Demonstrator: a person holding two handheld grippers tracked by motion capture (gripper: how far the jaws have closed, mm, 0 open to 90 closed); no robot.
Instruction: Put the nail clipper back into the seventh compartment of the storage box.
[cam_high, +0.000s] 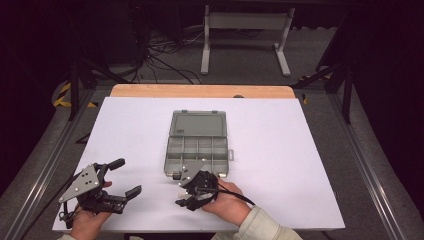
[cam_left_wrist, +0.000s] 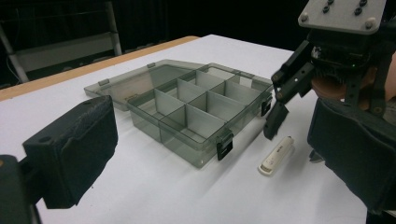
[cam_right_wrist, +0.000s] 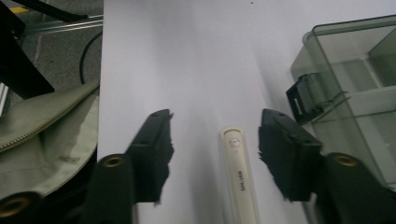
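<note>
A smoky clear compartment box (cam_high: 197, 145) lies open at the middle of the white table, its lid flat on the far side and its cells empty. A small white stick (cam_left_wrist: 276, 155) lies on the sheet just in front of the box's near latch. My right gripper (cam_high: 178, 189) stands over the white stick (cam_right_wrist: 239, 182), jaws apart on either side of it and neither pad touching it. In the left gripper view the right gripper (cam_left_wrist: 276, 105) points down beside the box (cam_left_wrist: 196, 112). My left gripper (cam_high: 129, 176) rests open and empty at the near left.
The white sheet (cam_high: 280, 150) covers a table with a wooden strip (cam_high: 200, 91) along the far edge. Beyond it are floor cables and a white table frame (cam_high: 245, 30). A light sleeve (cam_right_wrist: 42, 140) lies to the left in the right gripper view.
</note>
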